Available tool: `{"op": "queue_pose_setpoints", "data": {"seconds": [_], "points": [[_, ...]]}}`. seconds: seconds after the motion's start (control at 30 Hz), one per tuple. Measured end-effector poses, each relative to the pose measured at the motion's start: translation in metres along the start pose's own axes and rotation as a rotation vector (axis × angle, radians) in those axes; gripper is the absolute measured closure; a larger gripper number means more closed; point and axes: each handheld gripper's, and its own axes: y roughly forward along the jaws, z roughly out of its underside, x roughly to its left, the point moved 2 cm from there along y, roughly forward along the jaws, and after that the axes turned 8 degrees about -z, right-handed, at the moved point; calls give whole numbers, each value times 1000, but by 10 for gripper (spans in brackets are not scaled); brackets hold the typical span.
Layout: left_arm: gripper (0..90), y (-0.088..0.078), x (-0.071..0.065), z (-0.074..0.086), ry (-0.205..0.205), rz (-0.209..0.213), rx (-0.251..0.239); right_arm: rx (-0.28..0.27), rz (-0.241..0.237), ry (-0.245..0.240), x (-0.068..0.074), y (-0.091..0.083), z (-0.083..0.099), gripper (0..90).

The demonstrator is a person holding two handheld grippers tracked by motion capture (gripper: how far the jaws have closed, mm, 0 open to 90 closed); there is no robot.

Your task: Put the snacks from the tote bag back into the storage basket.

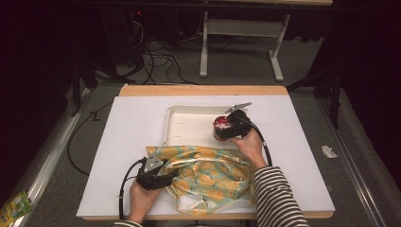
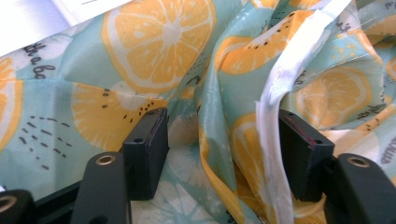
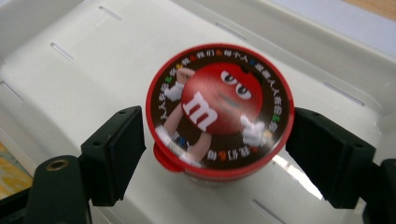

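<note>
On a white tabletop (image 1: 123, 142), a lemon-print fabric bag (image 1: 208, 172) lies bunched between the parted left tongs (image 2: 219, 154), its white hem against one jaw. In the white tray (image 1: 189, 125), a red M&M's cup (image 3: 219, 109), ringed with Chinese lettering, sits between the right tongs (image 3: 215, 149), jaws apart just beside its rim.

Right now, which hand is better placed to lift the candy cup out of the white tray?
Right. The right claw straddles the red-lidded candy cup standing in the white tray, a pad on each side. The left claw is open around folds of the lemon-print cloth near the table's front edge.
</note>
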Motion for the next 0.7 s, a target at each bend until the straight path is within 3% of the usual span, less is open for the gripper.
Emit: {"op": "queue_pose_setpoints", "data": {"seconds": [0.2,0.6,0.7], "points": [[397,0,0,0,4,-2,4,38,9,12,1,5,11,259],[397,0,0,0,5,-2,6,49,5,22,-2,9,13,285],[396,0,0,0,1,-2,2,53,14,5,-3,10,13,293]]}}
